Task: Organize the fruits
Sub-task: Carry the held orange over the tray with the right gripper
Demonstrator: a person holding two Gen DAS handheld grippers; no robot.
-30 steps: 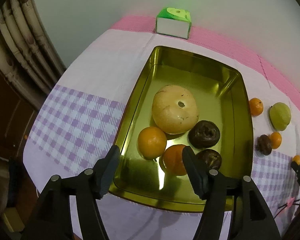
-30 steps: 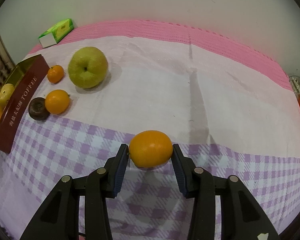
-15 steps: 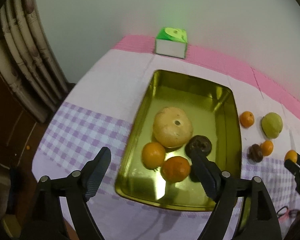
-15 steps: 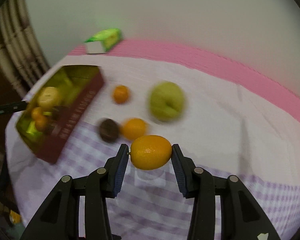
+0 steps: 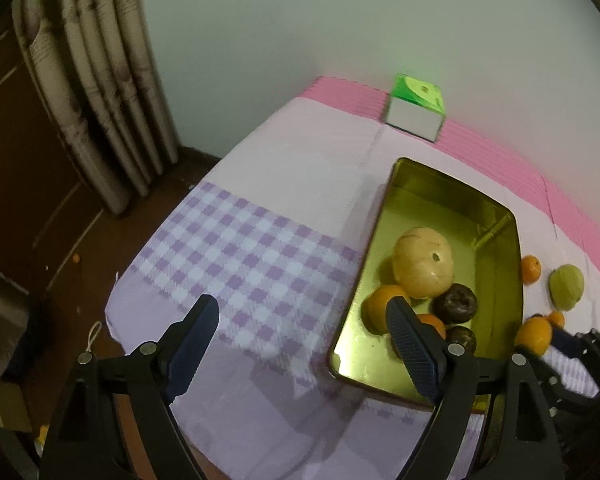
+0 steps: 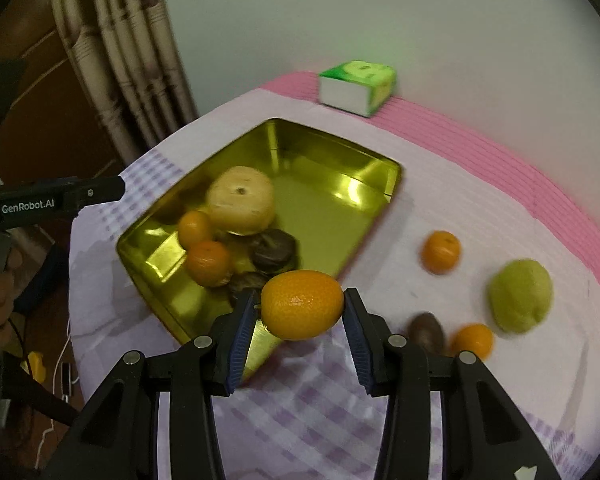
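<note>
Oranges (image 6: 302, 305): five, one in the right gripper (image 6: 300, 328)

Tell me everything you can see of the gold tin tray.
The gold tin tray is a shallow rectangular tin, shiny gold inside with rounded corners and a dark red outer wall. It sits flat on the checked and pink tablecloth, open, with no lid in view. In it lie a large pale yellow fruit, two oranges and dark brown fruits; its far half is bare. The right gripper holds an orange fruit above its near corner.
</note>
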